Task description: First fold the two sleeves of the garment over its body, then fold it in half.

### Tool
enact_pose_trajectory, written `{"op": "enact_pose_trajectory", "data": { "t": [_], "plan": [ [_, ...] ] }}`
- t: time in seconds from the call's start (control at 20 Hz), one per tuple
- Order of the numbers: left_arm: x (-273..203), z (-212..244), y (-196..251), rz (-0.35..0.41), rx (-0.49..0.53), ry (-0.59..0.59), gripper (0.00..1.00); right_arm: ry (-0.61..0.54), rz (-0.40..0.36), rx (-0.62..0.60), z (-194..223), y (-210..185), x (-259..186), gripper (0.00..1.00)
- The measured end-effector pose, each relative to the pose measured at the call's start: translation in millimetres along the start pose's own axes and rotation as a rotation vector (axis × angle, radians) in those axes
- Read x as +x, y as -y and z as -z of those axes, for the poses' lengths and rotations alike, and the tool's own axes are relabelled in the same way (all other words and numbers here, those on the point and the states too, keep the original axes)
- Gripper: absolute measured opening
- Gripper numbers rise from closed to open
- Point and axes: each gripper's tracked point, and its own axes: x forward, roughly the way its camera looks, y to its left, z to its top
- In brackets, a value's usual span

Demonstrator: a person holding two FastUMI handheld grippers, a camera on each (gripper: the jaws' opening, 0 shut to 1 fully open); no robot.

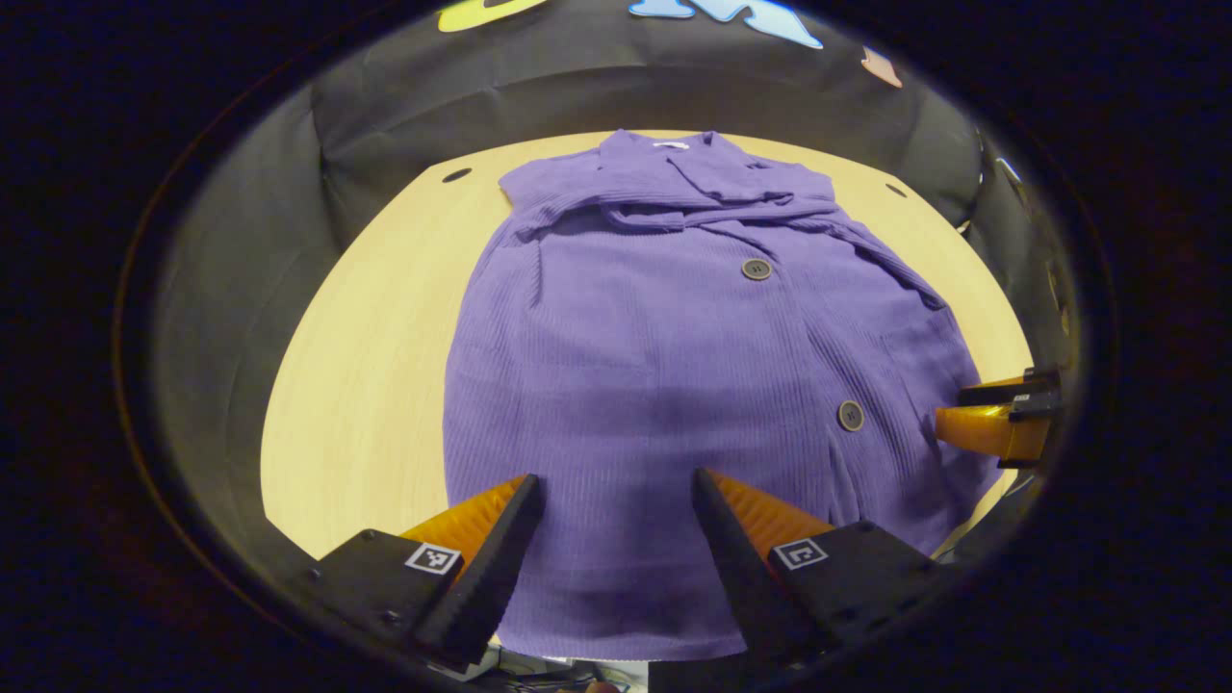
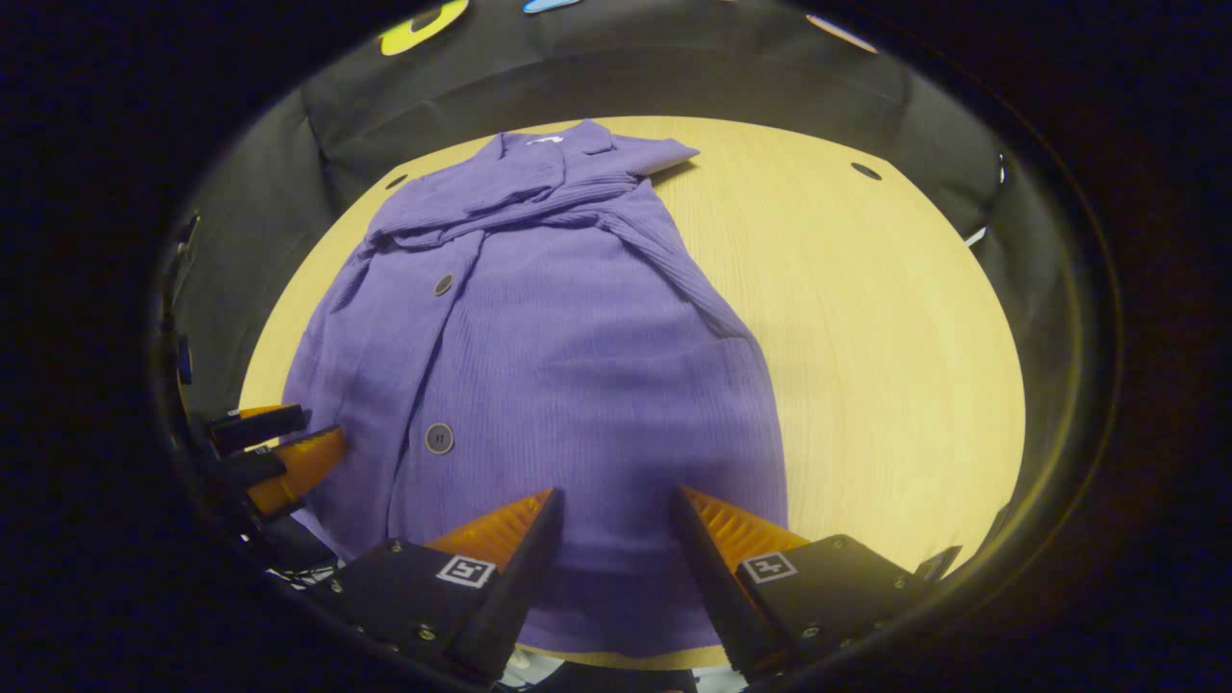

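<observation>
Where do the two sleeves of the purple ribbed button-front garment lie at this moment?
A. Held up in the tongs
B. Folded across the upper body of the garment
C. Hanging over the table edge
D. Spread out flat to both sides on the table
B: both sleeves lie crossed over the chest of the purple ribbed button-front garment, below its collar, on the light wooden table.

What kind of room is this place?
Probably a small recording booth, not a home: black cloth walls wrap closely around one wooden table, where a purple garment lies between two sets of tongs.
</observation>
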Motion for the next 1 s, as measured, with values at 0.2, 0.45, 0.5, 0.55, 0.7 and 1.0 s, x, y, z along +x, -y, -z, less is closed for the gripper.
{"op": "enact_pose_trajectory", "data": {
  "t": [0.2, 0.45, 0.5, 0.55, 0.7, 1.0],
  "plan": [
    [3.4, -3.4, 4.3, 0.019, -0.029, -0.009, 0.94, -0.033, 0.043, -0.056, 7.7, 0.7, 3.2, 0.82],
    [6.0, -9.5, 10.9, 0.013, -0.043, -0.002, 0.89, -0.049, 0.052, -0.103, 10.1, -5.1, 5.7, 0.81],
    [8.2, -10.8, 17.1, 0.018, -0.037, 0.003, 0.82, -0.049, 0.051, -0.107, 9.1, -5.1, 4.2, 0.78],
    [10.1, -13.2, 20.3, 0.026, -0.032, 0.01, 0.68, -0.041, 0.028, -0.097, 8.3, -7.9, 5.6, 0.75],
    [13.5, -20.3, 22.0, 0.03, -0.092, 0.012, 0.27, -0.064, -0.011, -0.004, 3.5, -15.4, 5.4, 0.07],
    [11.0, -24.3, 20.8, 0.032, -0.073, -0.007, 0.07, -0.058, -0.031, 0.086, -8.2, -16.4, 8.1, 0.01]
  ]
}}
